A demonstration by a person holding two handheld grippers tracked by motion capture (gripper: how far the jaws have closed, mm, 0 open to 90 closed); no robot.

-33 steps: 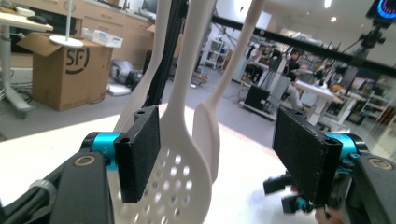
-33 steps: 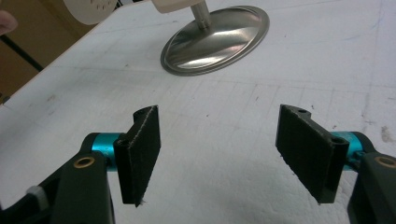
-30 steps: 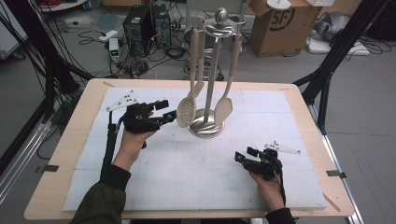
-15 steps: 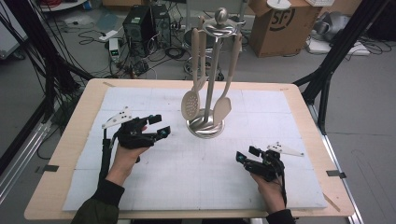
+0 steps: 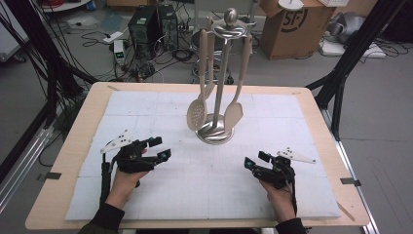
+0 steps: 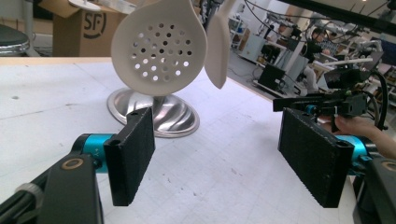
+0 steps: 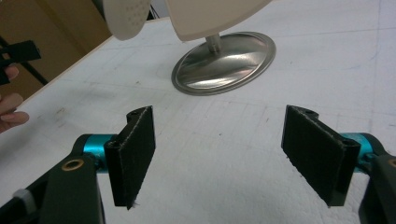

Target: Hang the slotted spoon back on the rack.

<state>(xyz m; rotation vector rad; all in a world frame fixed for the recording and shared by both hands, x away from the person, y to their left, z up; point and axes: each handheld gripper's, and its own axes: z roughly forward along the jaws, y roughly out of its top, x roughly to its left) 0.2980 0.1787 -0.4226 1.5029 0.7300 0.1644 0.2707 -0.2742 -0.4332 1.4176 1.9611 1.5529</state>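
A steel utensil stand (image 5: 215,132) rises at the middle of the table with cream utensils hanging from it. A perforated skimmer (image 5: 197,115) hangs on its left and a solid spoon (image 5: 233,113) on its right. My left gripper (image 5: 160,148) lies open on the mat, front-left of the stand, with nothing in it. In the left gripper view the skimmer (image 6: 161,46) and the stand's base (image 6: 154,112) lie beyond the open left gripper (image 6: 217,158). My right gripper (image 5: 255,160) rests open and empty, front-right of the stand. The base (image 7: 224,63) lies ahead of the right gripper (image 7: 219,149).
A white mat (image 5: 204,195) covers the wooden table (image 5: 78,146). Beyond the far edge stand a cardboard box (image 5: 292,24), a computer case (image 5: 143,24) and floor cables. Black frame legs (image 5: 341,78) stand at the right. The other hand (image 6: 359,126) is in the left gripper view.
My left gripper has drawn back from beside the skimmer toward the front left of the table, still open. The right gripper has stayed where it was.
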